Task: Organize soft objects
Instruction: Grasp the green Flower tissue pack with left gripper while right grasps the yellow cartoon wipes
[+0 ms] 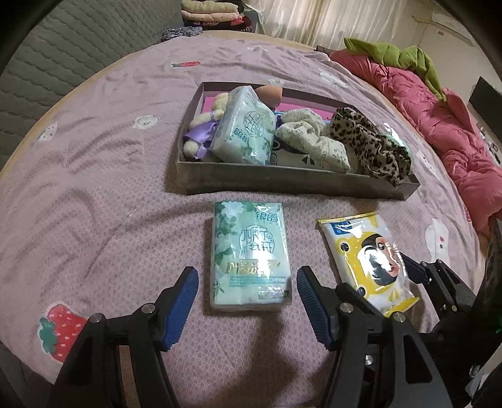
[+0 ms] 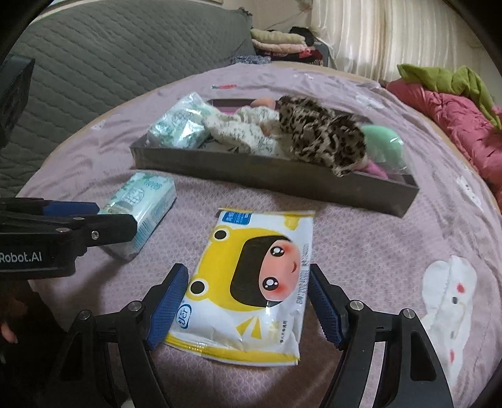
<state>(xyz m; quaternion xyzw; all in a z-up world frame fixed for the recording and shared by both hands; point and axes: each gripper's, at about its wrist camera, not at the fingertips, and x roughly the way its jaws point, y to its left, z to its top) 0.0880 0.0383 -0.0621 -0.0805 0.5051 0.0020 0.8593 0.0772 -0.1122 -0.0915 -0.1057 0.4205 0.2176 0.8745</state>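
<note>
A green tissue pack (image 1: 251,257) lies flat on the purple bedspread, between the wide-apart blue pads of my left gripper (image 1: 248,279), which do not touch it. To its right lies a yellow wipes pack (image 2: 251,282) with a cartoon face. My right gripper (image 2: 248,276) straddles it, open, with its pads just outside the pack's edges. Behind both stands a dark shallow box (image 1: 282,182). It holds a second tissue pack (image 1: 244,131), a plush toy with purple ribbon (image 1: 200,131), a cream scrunchie (image 1: 313,138) and a leopard scrunchie (image 1: 367,141).
A pink quilt (image 1: 439,125) with a green garment (image 1: 392,53) lies along the bed's right side. A grey quilted cover (image 1: 62,62) borders the left. Folded clothes (image 1: 207,12) are stacked at the back by a curtain. A green sponge (image 2: 382,141) sits at the box's right end.
</note>
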